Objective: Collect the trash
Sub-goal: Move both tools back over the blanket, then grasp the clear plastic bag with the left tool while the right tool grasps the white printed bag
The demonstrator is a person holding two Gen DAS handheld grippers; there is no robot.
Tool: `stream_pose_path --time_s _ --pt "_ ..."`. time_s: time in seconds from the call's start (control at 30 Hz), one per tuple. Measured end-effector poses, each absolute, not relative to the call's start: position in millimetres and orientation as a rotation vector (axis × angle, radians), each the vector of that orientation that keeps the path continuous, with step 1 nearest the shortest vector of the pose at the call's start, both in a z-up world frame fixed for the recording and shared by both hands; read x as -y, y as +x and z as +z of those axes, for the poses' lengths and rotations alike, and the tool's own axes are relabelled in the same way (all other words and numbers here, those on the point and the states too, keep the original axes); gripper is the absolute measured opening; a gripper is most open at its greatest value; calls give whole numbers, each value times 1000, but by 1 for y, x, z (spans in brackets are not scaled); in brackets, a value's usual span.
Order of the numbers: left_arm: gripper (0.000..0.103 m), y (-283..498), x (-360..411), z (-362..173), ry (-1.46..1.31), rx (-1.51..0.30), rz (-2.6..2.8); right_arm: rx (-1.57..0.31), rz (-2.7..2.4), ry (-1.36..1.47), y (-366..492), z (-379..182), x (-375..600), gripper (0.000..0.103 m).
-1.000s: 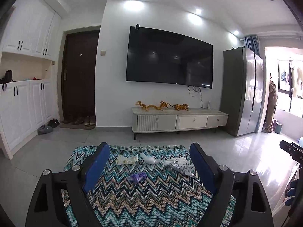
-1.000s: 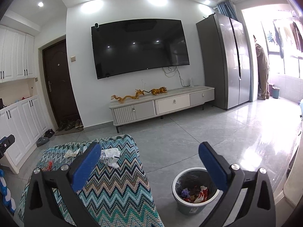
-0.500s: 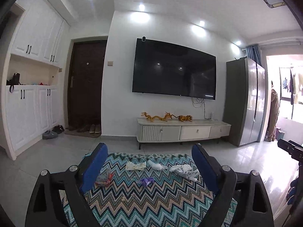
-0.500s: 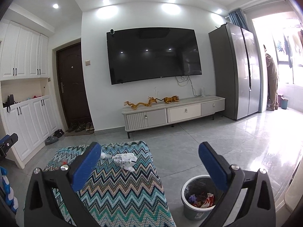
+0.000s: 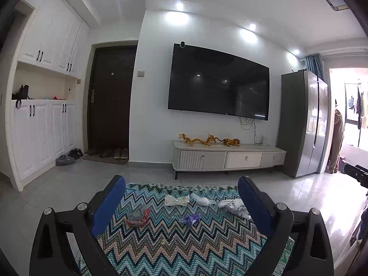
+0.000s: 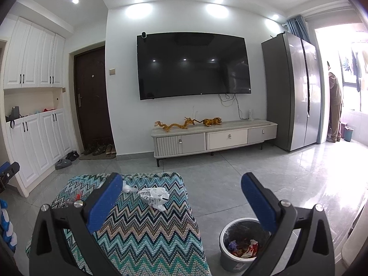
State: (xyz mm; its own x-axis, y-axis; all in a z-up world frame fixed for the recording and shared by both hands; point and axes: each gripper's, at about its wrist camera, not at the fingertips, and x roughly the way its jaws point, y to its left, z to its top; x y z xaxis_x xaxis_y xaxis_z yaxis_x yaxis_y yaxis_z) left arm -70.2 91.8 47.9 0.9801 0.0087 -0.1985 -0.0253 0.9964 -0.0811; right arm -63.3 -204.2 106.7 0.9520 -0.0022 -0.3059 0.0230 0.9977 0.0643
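Several pieces of trash lie on a zigzag-patterned cloth (image 5: 184,248): a red wrapper (image 5: 137,216), a purple wrapper (image 5: 190,219), a clear yellowish wrapper (image 5: 176,200), a white plastic scrap (image 5: 202,199) and a crumpled white printed wrapper (image 5: 234,207). My left gripper (image 5: 181,200) is open and empty, above and short of them. My right gripper (image 6: 181,195) is open and empty. The crumpled white wrapper (image 6: 154,195) lies between its fingers in view. A grey bin (image 6: 239,245) with trash inside stands on the floor right of the cloth (image 6: 142,234).
A TV cabinet (image 5: 227,158) and wall TV (image 5: 218,87) stand ahead. A grey fridge (image 6: 292,92) is at the right, with a person (image 6: 334,101) beyond it. White cupboards (image 5: 39,115), a dark door (image 5: 110,99) and shoes are at the left. The floor is tiled.
Both grippers have tilted upward and drawn back a little; the cloth and trash sit lower in view. The red wrapper has come into the left view. Both stay open.
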Motion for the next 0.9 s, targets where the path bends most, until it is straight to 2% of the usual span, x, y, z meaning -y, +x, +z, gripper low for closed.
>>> stream_pose_path --time_s 0.67,0.9 --pt "99 -34 -178 -15 -63 -469 180 -411 114 48 0 65 199 103" --pt "98 1 -187 -43 -58 -609 178 -496 132 58 30 41 195 103"
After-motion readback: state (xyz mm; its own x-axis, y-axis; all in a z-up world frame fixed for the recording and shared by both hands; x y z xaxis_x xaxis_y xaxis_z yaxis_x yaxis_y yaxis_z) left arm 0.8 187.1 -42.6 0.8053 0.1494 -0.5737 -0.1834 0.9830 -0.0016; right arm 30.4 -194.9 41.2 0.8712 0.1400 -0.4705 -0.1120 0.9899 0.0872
